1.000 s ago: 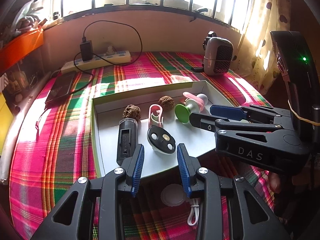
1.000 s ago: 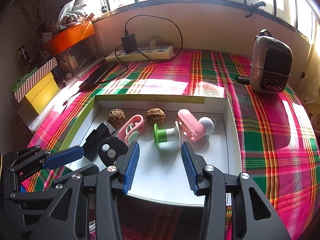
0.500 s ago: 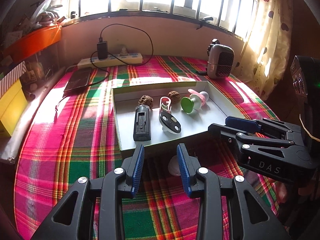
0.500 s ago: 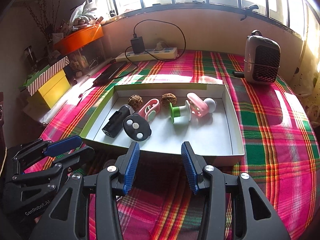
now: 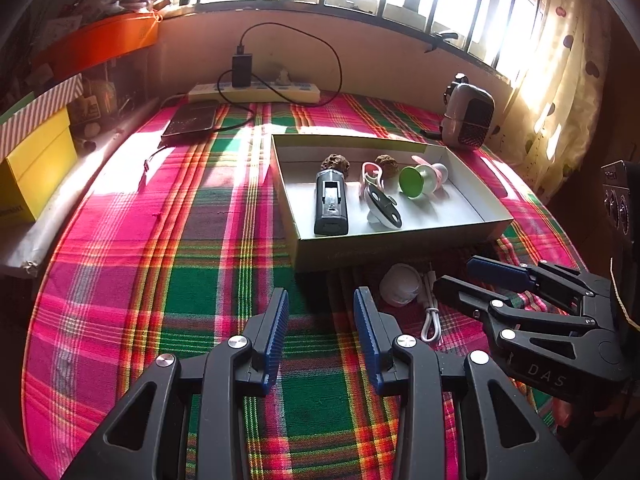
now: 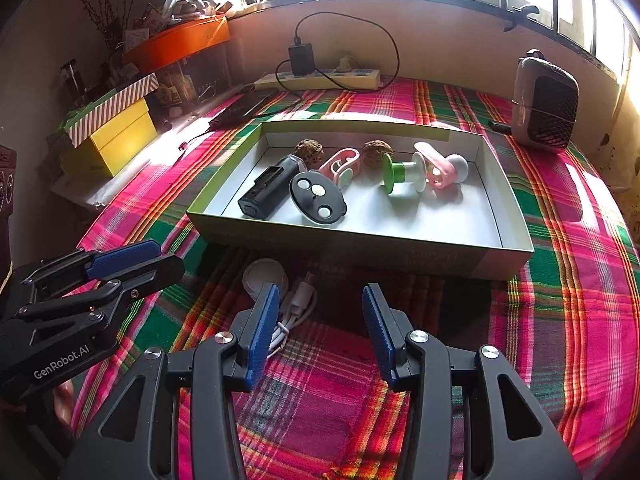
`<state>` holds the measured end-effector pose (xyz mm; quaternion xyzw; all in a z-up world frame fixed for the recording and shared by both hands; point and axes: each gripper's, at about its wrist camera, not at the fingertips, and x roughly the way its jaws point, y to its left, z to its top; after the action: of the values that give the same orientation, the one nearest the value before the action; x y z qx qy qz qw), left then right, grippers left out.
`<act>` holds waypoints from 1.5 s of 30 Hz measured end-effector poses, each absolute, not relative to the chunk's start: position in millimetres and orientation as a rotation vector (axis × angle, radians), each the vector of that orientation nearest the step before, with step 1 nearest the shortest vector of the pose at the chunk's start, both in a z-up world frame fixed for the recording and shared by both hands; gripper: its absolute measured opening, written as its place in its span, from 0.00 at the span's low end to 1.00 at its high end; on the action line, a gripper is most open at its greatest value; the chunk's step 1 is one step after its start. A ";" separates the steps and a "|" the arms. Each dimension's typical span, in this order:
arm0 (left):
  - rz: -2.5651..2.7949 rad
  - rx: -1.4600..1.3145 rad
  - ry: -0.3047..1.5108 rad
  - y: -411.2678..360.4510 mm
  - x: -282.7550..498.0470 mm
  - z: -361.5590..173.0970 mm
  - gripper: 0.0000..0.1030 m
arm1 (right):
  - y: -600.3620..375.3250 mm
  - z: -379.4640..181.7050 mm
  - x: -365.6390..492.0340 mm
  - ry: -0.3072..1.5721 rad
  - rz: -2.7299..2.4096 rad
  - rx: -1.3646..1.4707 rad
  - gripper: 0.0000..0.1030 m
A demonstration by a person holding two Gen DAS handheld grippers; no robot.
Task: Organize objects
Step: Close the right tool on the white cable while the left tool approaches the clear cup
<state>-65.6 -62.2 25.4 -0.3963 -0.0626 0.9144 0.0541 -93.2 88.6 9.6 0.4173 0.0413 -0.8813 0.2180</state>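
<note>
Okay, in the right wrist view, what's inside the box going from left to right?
black rectangular device → black oval gadget → green and white spool → pink clip → white ball. I left out the two walnuts and the pink and white clip, since they sit behind and overlap the others.

Your tray [image 6: 502,184] sits mid-tablecloth [image 6: 580,260]; walnuts [image 6: 309,149] line its far wall. Power strip [image 6: 320,76] along the far edge; coiled cable [image 6: 298,304] before the tray's near wall.

Pink-green plaid cloth [image 6: 580,264]; yellow box [image 6: 120,140]; blue-padded claws.
</note>
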 end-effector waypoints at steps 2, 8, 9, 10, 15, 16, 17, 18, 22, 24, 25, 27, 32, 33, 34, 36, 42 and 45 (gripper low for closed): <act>2.773 -1.207 -0.197 -63.3 -64.8 23.9 0.31 | 84.1 5.4 -92.1 0.129 -2.431 1.167 0.44; 2.754 -1.203 -0.218 -64.4 -64.5 23.5 0.31 | 71.6 -5.2 -90.6 0.207 -2.427 1.189 0.44; 2.750 -1.205 -0.224 -64.7 -65.0 23.0 0.31 | 70.6 -6.2 -91.1 0.219 -2.427 1.192 0.44; 2.745 -1.207 -0.229 -64.6 -65.5 22.7 0.31 | 69.9 -6.9 -91.2 0.233 -2.429 1.194 0.44; 2.721 -1.212 -0.227 -61.2 -69.0 21.2 0.31 | 71.5 -7.6 -91.2 0.302 -2.464 1.183 0.50; 2.715 -1.213 -0.227 -60.3 -69.8 21.0 0.31 | 73.4 -7.6 -91.7 0.298 -2.467 1.186 0.50; 2.709 -1.214 -0.226 -59.0 -70.6 20.7 0.31 | 75.4 -7.6 -92.2 0.298 -2.475 1.188 0.50; 2.702 -1.215 -0.223 -57.4 -71.5 20.4 0.31 | 77.8 -7.5 -92.8 0.297 -2.482 1.191 0.50; 2.673 -1.224 -0.202 -49.9 -76.4 18.9 0.31 | 86.4 -6.8 -94.5 0.298 -2.506 1.201 0.50; 2.650 -1.223 -0.187 -44.4 -79.3 18.7 0.31 | 90.5 -6.3 -95.2 0.294 -2.508 1.204 0.50; 2.639 -1.226 -0.177 -41.3 -80.8 18.4 0.31 | 92.5 -6.2 -95.7 0.290 -2.509 1.205 0.50; 2.631 -1.224 -0.155 -35.2 -82.5 18.5 0.31 | 96.1 -6.1 -96.3 0.279 -2.507 1.208 0.50; 2.615 -1.232 -0.140 -26.7 -87.8 18.1 0.32 | 93.7 -6.6 -99.1 0.294 -2.468 1.192 0.50; 2.617 -1.230 -0.140 -25.6 -88.6 18.8 0.32 | 93.1 -6.9 -100.0 0.292 -2.457 1.189 0.50; 2.615 -1.230 -0.141 -25.0 -89.2 19.2 0.32 | 92.9 -6.9 -100.7 0.294 -2.449 1.186 0.50; 2.613 -1.233 -0.137 -23.4 -90.7 19.6 0.32 | 92.3 -7.1 -102.2 0.299 -2.436 1.181 0.50; 2.628 -1.226 -0.143 -23.5 -92.0 21.5 0.32 | 88.5 -7.5 -105.4 0.327 -2.399 1.157 0.50; 2.635 -1.232 -0.143 -24.4 -93.7 21.6 0.32 | 89.1 -7.6 -107.1 0.326 -2.387 1.152 0.50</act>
<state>-93.7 -24.4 21.6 -0.4202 -0.0488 0.8989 0.1142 -107.1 89.1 -7.6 0.4194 0.1186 -0.8692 0.2334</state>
